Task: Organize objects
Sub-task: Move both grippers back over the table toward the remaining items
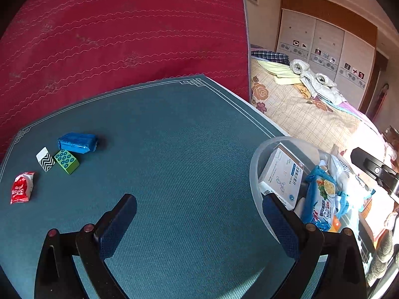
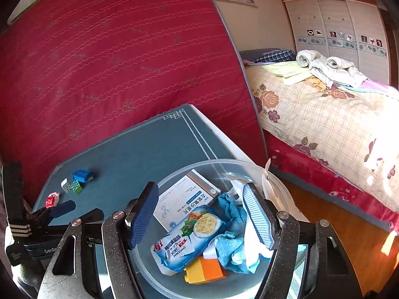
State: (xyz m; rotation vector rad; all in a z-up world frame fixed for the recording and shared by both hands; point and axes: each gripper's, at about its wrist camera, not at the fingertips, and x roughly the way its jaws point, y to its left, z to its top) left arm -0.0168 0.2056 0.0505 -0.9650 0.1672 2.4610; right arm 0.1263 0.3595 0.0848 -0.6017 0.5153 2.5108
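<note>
A clear bowl (image 2: 279, 186) holds a white box (image 2: 184, 199), cracker packet (image 2: 189, 236), blue cloth (image 2: 229, 209) and yellow-orange block (image 2: 204, 270) — on the mat lie a blue packet (image 1: 77, 142), zigzag block (image 1: 45, 159), green block (image 1: 66, 161), red sachet (image 1: 22, 187).

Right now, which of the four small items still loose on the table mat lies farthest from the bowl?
The red sachet. It sits alone at the mat's near-left edge, beyond the zigzag block, green dotted block and blue packet clustered nearer the bowl.

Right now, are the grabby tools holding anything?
No. The left tool is open over the bare blue mat. The right tool is open above the clear bowl, with nothing between its fingers.
</note>
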